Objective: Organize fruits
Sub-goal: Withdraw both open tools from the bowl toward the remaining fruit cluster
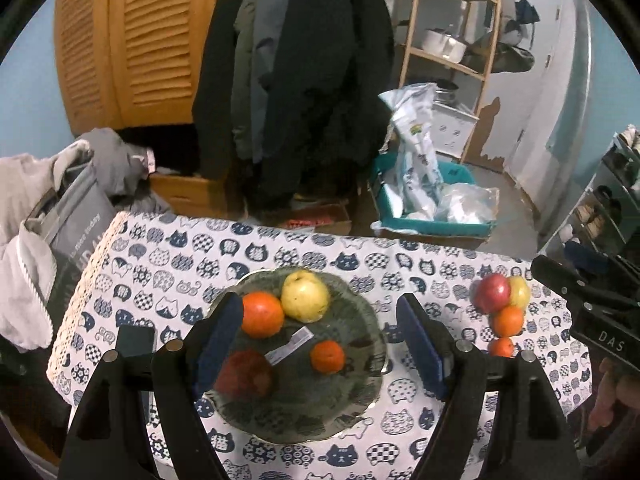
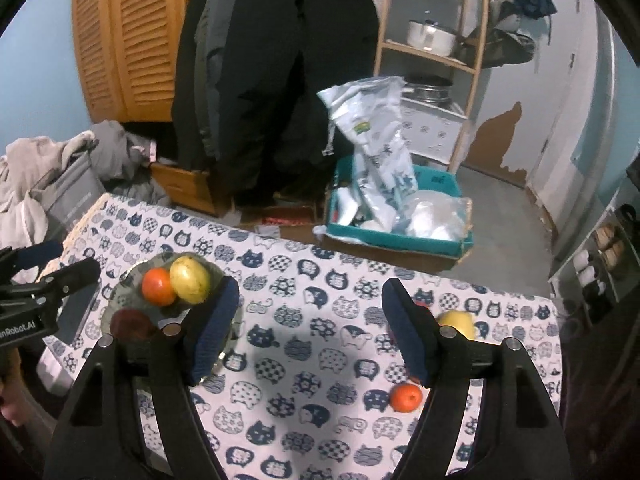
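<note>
A dark glass plate [image 1: 352, 408] on the cat-print tablecloth holds a yellow apple [image 1: 306, 295], a large orange [image 1: 260, 314], a small mandarin [image 1: 327, 356], a red apple [image 1: 245, 374] and a white label [image 1: 289, 346]. My left gripper [image 1: 320, 356] is open above the plate, empty. At the right lie a red apple [image 1: 493, 292], a yellow apple [image 1: 519, 290], an orange [image 1: 508, 321] and a small mandarin [image 1: 501, 346]. My right gripper [image 2: 310, 332] is open over bare cloth; a mandarin [image 2: 406, 397] and yellow apple [image 2: 460, 322] lie by its right finger.
The table's far edge drops to a floor with a teal box of bags [image 2: 400, 216], cardboard boxes and hanging coats. Clothes and a grey bag [image 1: 76, 216] crowd the table's left side. The right gripper's body [image 1: 592, 312] shows at the right of the left wrist view.
</note>
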{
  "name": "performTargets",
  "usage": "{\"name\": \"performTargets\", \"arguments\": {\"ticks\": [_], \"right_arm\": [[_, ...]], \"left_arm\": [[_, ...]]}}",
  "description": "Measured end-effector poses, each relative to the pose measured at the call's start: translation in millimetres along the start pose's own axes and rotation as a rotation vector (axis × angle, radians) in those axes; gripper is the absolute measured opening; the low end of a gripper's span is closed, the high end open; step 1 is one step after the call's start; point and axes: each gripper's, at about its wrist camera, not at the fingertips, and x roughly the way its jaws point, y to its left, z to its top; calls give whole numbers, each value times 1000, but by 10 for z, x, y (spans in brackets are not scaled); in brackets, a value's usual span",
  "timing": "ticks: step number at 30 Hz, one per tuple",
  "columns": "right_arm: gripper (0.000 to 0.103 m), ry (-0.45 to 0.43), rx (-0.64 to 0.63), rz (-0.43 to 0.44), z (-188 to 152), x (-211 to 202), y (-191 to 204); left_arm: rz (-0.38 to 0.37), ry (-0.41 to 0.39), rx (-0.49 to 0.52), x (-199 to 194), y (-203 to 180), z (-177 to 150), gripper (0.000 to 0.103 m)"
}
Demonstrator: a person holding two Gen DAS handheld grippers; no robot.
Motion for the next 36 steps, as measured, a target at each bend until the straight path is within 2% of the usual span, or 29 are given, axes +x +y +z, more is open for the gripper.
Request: {"name": "performTargets", "arguments": {"ticks": [3, 21, 27, 36], "right_arm": [[78, -5, 18, -14, -49, -82, -142], [78, 18, 136, -114, -523, -333, -1056], [78, 48, 186, -134, -642, -234, -1298], [78, 125, 243, -122, -798, 164, -1514]], "left_arm": [[-10, -15, 16, -44, -124, 19, 86], [-73, -11, 112, -31, -849, 27, 86], [-80, 15, 135, 110, -1023, -3, 86], [-67, 99, 137, 586, -1209, -112, 86]]}}
